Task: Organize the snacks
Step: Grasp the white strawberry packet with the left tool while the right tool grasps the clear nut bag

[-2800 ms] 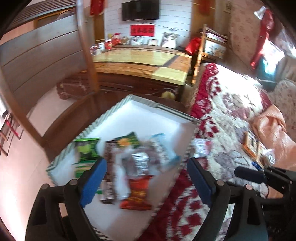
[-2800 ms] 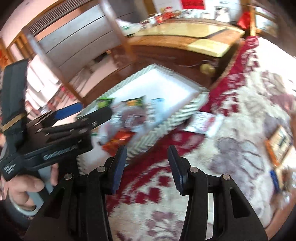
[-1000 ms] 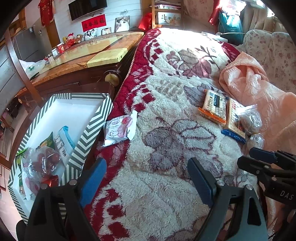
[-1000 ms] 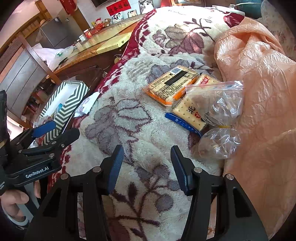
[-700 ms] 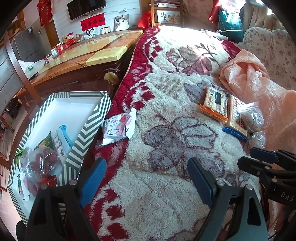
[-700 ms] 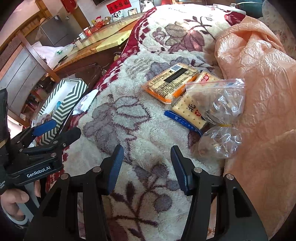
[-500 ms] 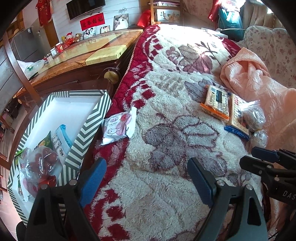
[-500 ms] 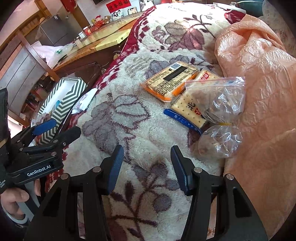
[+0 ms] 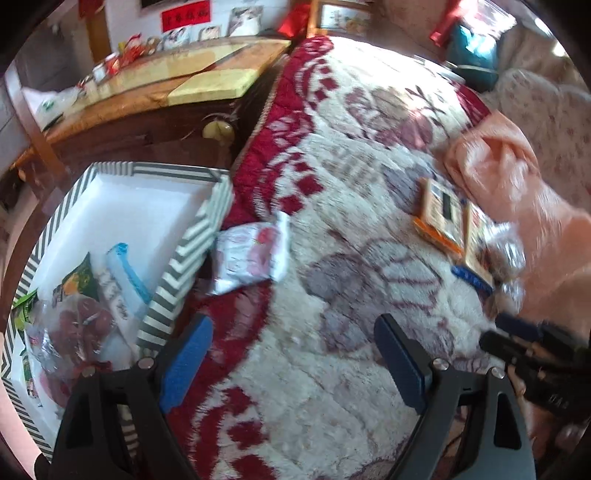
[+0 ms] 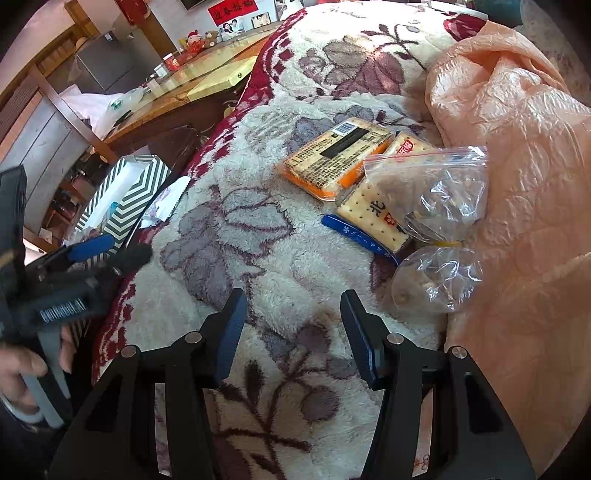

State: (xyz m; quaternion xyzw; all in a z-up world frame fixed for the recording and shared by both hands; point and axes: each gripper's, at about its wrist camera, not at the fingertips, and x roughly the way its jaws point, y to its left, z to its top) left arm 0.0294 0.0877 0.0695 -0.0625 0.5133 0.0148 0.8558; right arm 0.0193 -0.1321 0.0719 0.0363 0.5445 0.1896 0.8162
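Snacks being gathered from the bed into the striped box

Both claws, left claw (image 9: 291,358) wide and right claw (image 10: 291,325) half-open, are held empty; snack packets (image 10: 336,158) lie upper right, box (image 9: 184,254) at left for collection.

- cracker pack (image 10: 376,216) is showing a large "北"
- orange box (image 10: 338,157) is carrying a barcode, print too small
- red wall sign (image 10: 232,14) is showing yellow characters, unreadable
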